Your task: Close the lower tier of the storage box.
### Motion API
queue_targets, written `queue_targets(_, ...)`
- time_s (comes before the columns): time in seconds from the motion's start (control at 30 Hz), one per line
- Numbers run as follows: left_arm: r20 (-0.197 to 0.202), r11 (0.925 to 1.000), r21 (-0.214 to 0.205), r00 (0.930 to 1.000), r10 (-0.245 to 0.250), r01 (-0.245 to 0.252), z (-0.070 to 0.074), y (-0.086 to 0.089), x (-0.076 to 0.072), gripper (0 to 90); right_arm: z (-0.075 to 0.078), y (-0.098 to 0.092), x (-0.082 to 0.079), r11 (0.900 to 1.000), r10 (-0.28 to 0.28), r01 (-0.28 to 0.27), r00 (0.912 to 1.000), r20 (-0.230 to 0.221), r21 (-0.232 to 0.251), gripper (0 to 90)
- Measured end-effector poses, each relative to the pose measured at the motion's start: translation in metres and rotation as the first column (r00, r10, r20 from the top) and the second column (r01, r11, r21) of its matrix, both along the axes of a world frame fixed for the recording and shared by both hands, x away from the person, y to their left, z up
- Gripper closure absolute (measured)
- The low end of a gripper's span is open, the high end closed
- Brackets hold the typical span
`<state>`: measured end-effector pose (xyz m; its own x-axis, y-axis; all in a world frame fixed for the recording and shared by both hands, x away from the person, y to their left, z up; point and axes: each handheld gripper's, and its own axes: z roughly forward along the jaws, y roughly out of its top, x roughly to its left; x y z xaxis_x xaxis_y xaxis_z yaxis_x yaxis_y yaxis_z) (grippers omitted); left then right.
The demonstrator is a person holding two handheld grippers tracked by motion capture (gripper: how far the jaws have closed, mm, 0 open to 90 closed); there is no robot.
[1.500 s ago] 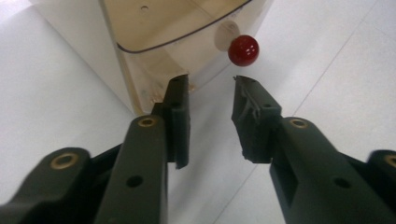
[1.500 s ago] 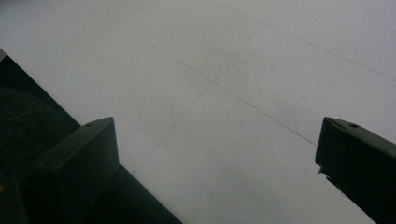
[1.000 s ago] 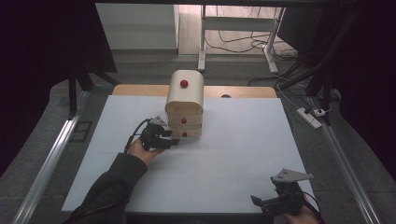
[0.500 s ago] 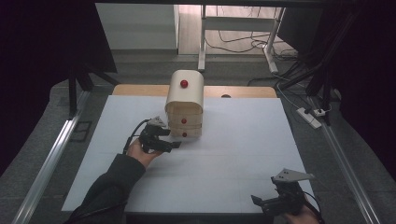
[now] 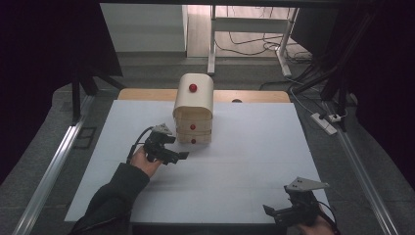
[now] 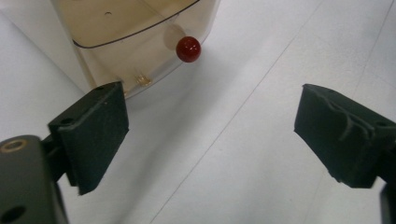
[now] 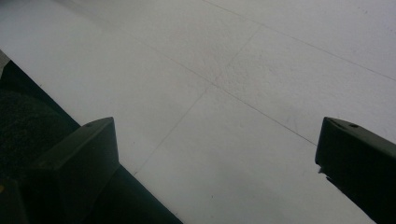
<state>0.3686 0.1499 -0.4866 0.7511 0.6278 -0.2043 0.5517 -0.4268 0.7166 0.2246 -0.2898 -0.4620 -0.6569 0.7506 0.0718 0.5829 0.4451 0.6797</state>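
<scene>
So the little wooden drawer cabinet [image 5: 193,110] sits toward the far middle of the white surface [image 5: 244,161], rounded top, with a red knob on the top part and one on each of the two drawers below. The bottom drawer knob [image 6: 188,49] shows up nicely in the left gripper view, a shiny red ball just past the tips of the jaws, not between them.

The left tool [image 5: 182,155] is held by a hand [image 5: 144,159] just in front and to the left of the cabinet, pointing toward its lower drawer front. Its jaws have just been opening and now stand wide apart with nothing in them, only bare white surface between the pads [image 6: 95,135].

The right tool [image 5: 274,211] is way off at the near right corner of the surface, well apart from the cabinet. In the right gripper view its jaws are spread wide too, nothing gripped, with the surface's near edge running diagonally under them.
</scene>
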Motion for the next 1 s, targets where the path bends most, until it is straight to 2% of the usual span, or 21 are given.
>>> queue_targets(0.4, -0.005, 0.9999, -0.004, 0.9999, -0.011, 0.011, 0.000, 0.002, -0.006, 0.1, 0.000, 0.000, 0.000, 1.0000, 0.000, 0.000, 1.0000, -0.003, 0.001, 0.0)
queue_targets(0.6, -0.011, 0.9997, 0.012, 0.9998, -0.019, 0.019, -0.001, 0.002, -0.009, 0.0, 0.000, 0.000, 0.000, 1.0000, 0.000, 0.000, 1.0000, -0.004, 0.001, 0.0)
queue_targets(1.0, -0.021, 0.9995, -0.015, 0.9994, -0.028, 0.028, 0.002, 0.006, -0.018, 0.0, 0.000, 0.000, -0.001, 1.0000, -0.001, 0.001, 1.0000, -0.004, 0.001, 0.0)
